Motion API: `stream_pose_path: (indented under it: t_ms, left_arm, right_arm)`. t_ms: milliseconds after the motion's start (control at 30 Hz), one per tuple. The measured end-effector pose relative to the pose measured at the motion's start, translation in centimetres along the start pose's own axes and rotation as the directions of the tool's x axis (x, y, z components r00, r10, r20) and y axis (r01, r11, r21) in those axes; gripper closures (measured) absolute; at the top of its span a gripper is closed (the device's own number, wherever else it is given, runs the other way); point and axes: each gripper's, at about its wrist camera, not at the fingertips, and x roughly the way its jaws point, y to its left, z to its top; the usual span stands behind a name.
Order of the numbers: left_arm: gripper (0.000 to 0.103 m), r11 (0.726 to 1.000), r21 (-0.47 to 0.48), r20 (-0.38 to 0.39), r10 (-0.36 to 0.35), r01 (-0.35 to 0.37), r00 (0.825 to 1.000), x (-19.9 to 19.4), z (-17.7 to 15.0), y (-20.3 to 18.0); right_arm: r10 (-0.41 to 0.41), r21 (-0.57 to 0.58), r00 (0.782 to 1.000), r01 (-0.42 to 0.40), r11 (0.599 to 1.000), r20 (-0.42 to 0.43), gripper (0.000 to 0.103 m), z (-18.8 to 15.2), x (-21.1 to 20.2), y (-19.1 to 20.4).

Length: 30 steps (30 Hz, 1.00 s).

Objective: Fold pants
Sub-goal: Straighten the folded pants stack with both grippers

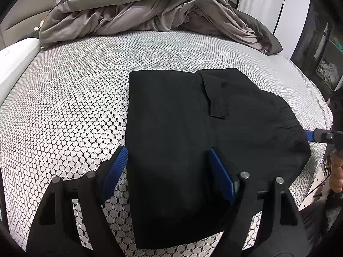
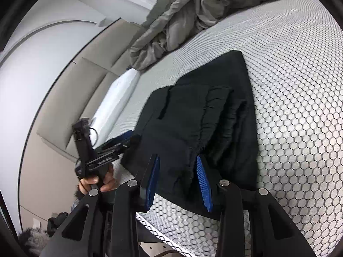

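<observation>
Cloth like these black cargo pants (image 1: 193, 132) is soft, light and limp, lying folded on the honeycomb-patterned mattress (image 1: 75, 107). Your left gripper (image 1: 167, 175) and right gripper (image 2: 179, 182) both gape, holding nothing; pinch the elastic waistband (image 2: 205, 124) through all layers.

The black pants (image 1: 182, 128) lie folded into a flat, compact stack — gathered elastic waistband on top, pocket flap showing.

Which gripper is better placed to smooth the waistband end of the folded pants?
Right. The right gripper straddles the gathered waistband of the pants, jaws open; the left gripper sits over the opposite, flat edge.
</observation>
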Motion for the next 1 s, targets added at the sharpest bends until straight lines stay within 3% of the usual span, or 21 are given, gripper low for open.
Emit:
stream_pose_path:
  t_ms: [200,267,333,500,600,667,733,867,1000]
  left_arm:
    - [0.027,1.0,0.002,-0.001,0.002,-0.002,1.0,0.0,0.0,0.0]
    - [0.027,1.0,0.001,-0.001,0.0,0.0,1.0,0.0,0.0,0.1]
    - [0.027,1.0,0.002,-0.001,-0.002,0.002,1.0,-0.1,0.0,0.2]
    - [0.027,1.0,-0.007,0.003,-0.004,0.004,1.0,-0.4,0.0,0.6]
    - [0.027,1.0,-0.009,0.0,-0.002,0.002,1.0,-0.4,0.0,0.8]
    - [0.027,1.0,-0.008,-0.002,-0.002,0.002,1.0,-0.4,0.1,0.8]
    - [0.027,1.0,0.0,-0.003,-0.005,0.005,1.0,-0.4,0.1,0.6]
    - [0.027,1.0,0.008,-0.003,-0.006,0.006,1.0,-0.4,0.1,0.7]
    - [0.027,1.0,-0.007,-0.005,-0.003,0.003,1.0,-0.4,0.1,1.0]
  right_arm:
    - [-0.033,-0.015,0.999,0.033,0.999,-0.042,0.07,-0.4,1.7,-0.1]
    - [-0.071,-0.018,0.996,0.071,0.997,-0.057,0.091,-0.5,2.6,-0.3]
    - [-0.102,-0.043,0.993,0.1,0.994,-0.052,0.097,-0.6,2.7,-0.1]
    - [-0.045,-0.079,0.999,0.043,0.996,-0.022,0.097,-0.8,1.0,1.3]
    - [-0.083,-0.091,0.995,0.077,0.993,-0.06,0.097,-1.2,1.1,0.9]
    - [-0.183,-0.088,0.979,0.175,0.981,-0.086,0.097,-1.4,2.2,0.0]
    - [-0.162,-0.08,0.982,0.155,0.985,-0.096,0.097,-1.2,2.2,-0.1]
    - [-0.121,-0.105,0.992,0.116,0.988,-0.041,0.088,-0.8,0.3,0.4]
    - [-0.162,-0.035,0.986,0.164,0.986,0.046,0.079,0.0,-1.4,-1.2]
